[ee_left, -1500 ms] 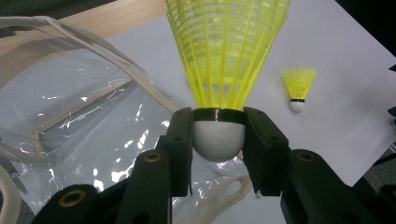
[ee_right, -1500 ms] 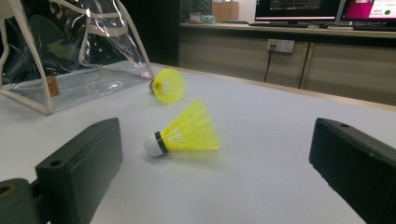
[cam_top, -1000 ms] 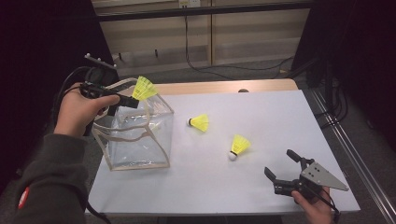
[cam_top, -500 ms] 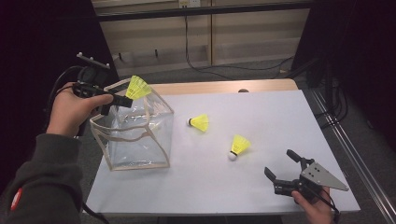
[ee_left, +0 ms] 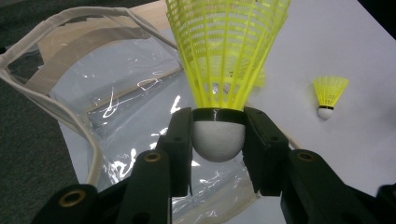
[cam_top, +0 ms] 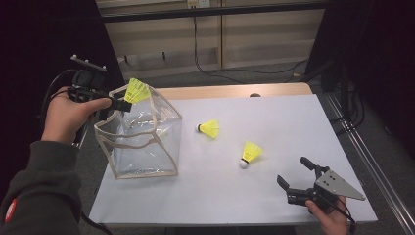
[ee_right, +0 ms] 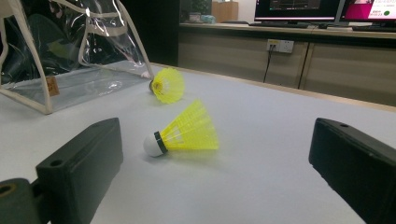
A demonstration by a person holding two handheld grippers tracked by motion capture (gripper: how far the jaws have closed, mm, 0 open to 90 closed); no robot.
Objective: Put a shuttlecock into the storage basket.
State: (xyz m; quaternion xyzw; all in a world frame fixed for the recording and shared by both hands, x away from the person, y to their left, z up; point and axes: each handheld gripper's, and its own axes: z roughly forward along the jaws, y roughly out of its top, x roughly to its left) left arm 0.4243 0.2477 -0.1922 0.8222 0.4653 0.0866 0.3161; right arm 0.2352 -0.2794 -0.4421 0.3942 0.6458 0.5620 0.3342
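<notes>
My left gripper [cam_top: 123,104] is shut on the white cork of a yellow shuttlecock [cam_top: 137,91], skirt up, above the far-left rim of a clear plastic bag [cam_top: 142,142] with beige trim. In the left gripper view the pads [ee_left: 180,140] press both sides of the cork [ee_left: 218,140], with the bag's open mouth [ee_left: 93,93] below. Two more yellow shuttlecocks lie on the white table: one [cam_top: 209,128] beside the bag, one [cam_top: 249,152] nearer the front. My right gripper [cam_top: 292,170] stands open at the front right, facing the nearer shuttlecock [ee_right: 187,130], apart from it.
The white sheet covers a wooden table [cam_top: 303,117] whose far edge shows bare wood. Dark floor drops off at left and right. Cables and a low cabinet [cam_top: 254,39] lie beyond the table. The farther shuttlecock [ee_right: 167,85] lies by the bag's corner [ee_right: 70,51].
My left hand has drifted a little to the left with the shuttlecock still gripped. The right gripper and both loose shuttlecocks have stayed put.
</notes>
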